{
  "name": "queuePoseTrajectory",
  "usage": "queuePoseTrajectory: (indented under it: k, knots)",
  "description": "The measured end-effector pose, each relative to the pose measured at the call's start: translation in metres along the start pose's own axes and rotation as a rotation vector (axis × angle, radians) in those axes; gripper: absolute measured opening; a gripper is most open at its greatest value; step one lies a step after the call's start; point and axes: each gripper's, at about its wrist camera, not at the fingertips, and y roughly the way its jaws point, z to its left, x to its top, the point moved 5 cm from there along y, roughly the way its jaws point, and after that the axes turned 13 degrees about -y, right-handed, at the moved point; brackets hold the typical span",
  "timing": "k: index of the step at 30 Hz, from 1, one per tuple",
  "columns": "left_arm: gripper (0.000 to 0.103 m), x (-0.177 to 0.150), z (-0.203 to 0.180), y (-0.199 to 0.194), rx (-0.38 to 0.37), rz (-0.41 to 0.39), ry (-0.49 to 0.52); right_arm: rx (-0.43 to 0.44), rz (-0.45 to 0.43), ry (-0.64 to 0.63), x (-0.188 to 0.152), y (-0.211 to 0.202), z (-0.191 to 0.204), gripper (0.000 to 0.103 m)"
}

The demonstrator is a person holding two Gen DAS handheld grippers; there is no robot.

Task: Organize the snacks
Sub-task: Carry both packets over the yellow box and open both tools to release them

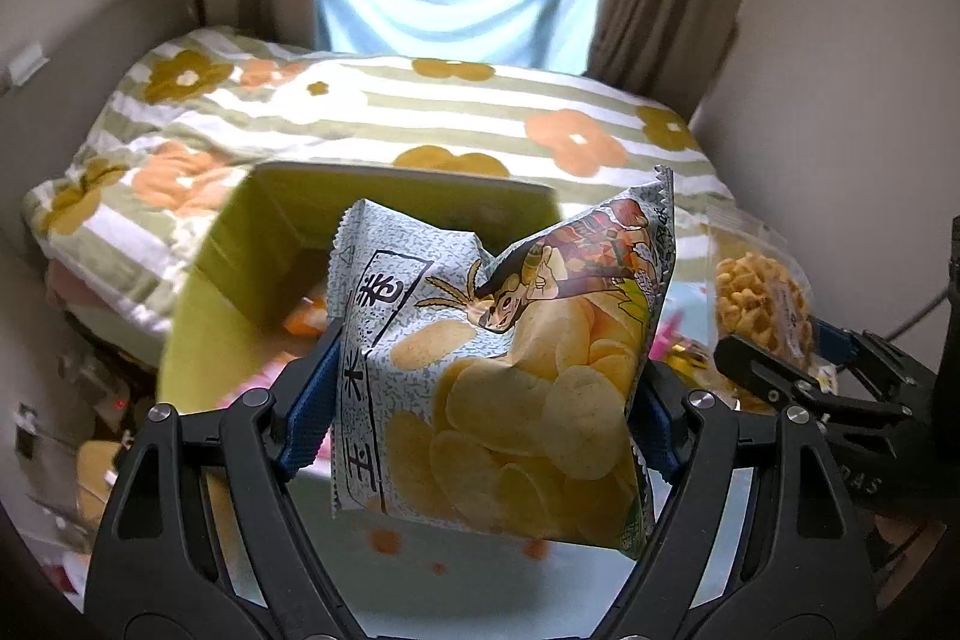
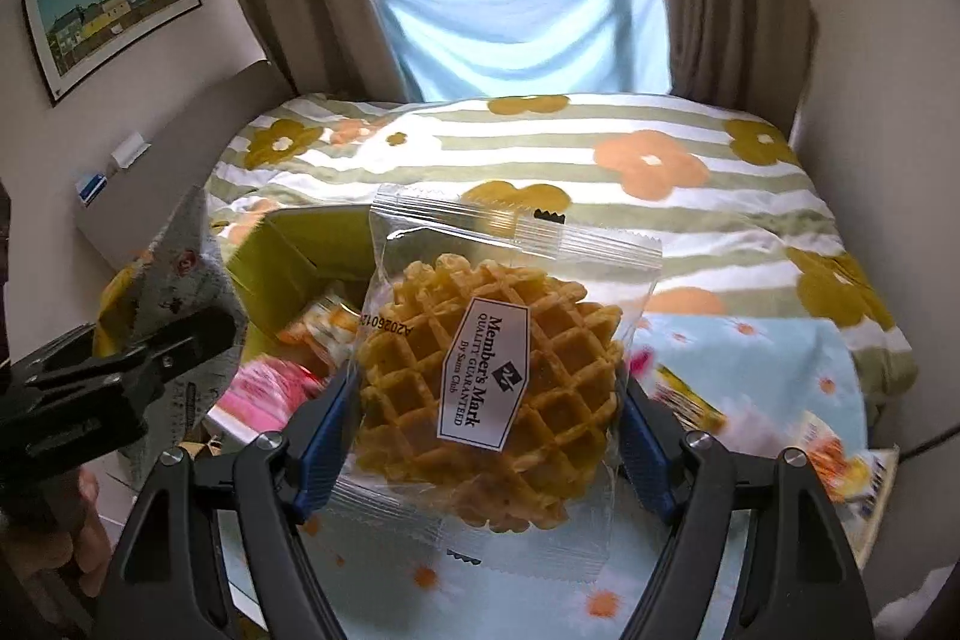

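My left gripper (image 1: 486, 394) is shut on a grey bag of potato chips (image 1: 510, 388) and holds it above the light blue cloth, in front of a green box (image 1: 264, 244). My right gripper (image 2: 486, 430) is shut on a clear-wrapped waffle (image 2: 486, 388) with a Member's Mark label, held up in the air. The waffle (image 1: 762, 304) and right gripper (image 1: 780, 382) show at the right of the left wrist view. The chip bag (image 2: 180, 268) and left gripper (image 2: 138, 358) show at the left of the right wrist view. The green box (image 2: 294, 250) holds orange and pink snack packets (image 2: 318, 328).
A bed with a flowered, striped cover (image 1: 384, 112) lies behind the box, below a window with a blue cloth (image 2: 522, 22). More snack packets (image 2: 834, 460) lie on the light blue flowered cloth (image 2: 750, 364) at the right. Clutter (image 1: 90, 460) sits low on the left.
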Motion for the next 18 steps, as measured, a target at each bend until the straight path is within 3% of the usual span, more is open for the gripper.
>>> queuePoseTrajectory:
  k: [10, 16, 18]
  knots:
    - [0.079, 0.057, 0.070, 0.054, 0.025, 0.079, 0.016, 0.014, 0.037, 0.027, 0.039, 0.061, 0.053, 0.074]
    - [0.080, 0.076, 0.077, 0.093, 0.020, 0.123, 0.039, 0.016, 0.101, 0.034, 0.038, 0.094, 0.064, 0.074]
    - [0.084, 0.078, 0.075, 0.108, 0.015, 0.149, 0.042, 0.018, 0.126, 0.031, 0.037, 0.104, 0.065, 0.074]
